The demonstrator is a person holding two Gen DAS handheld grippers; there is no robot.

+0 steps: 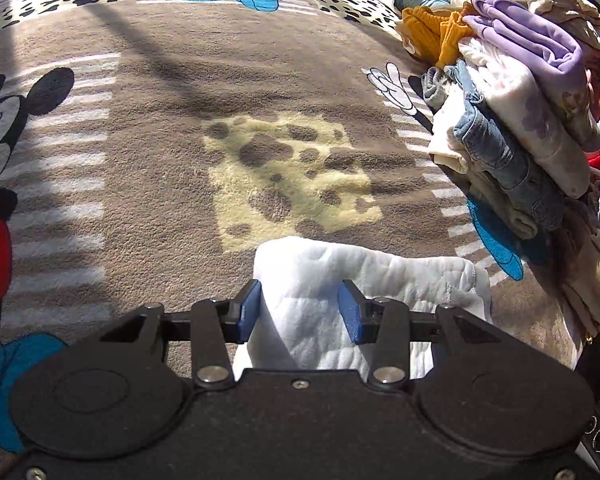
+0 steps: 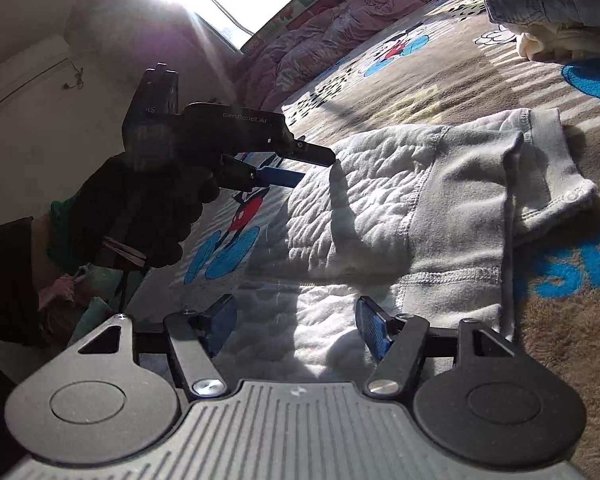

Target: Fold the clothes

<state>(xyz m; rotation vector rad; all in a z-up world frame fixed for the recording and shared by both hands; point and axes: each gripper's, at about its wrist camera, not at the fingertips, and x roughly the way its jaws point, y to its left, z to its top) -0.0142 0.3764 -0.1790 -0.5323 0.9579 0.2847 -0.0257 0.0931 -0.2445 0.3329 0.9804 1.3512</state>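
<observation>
A white quilted garment (image 2: 440, 200) lies folded flat on the cartoon carpet (image 2: 460, 92), one sleeve cuff (image 2: 552, 168) turned out at the right. My right gripper (image 2: 296, 330) hovers open over the garment's near edge, with nothing between its blue pads. My left gripper (image 1: 300, 308) points down at the garment (image 1: 400, 280), and cloth fills the gap between its blue fingers (image 1: 350, 310). Its jaws stand partly apart, with no clear squeeze on the cloth. From the right wrist view, the left gripper (image 2: 312, 168) sits at the garment's far left corner, held by a dark-gloved hand (image 2: 152, 208).
A stack of folded clothes (image 1: 520, 120), with denim, purple and yellow pieces, stands at the carpet's right side. Brown carpet (image 1: 180, 120) stretches ahead of the left gripper. Pink bedding (image 2: 340, 20) lies along the far edge under a bright window. An air conditioner (image 2: 24, 72) hangs on the wall.
</observation>
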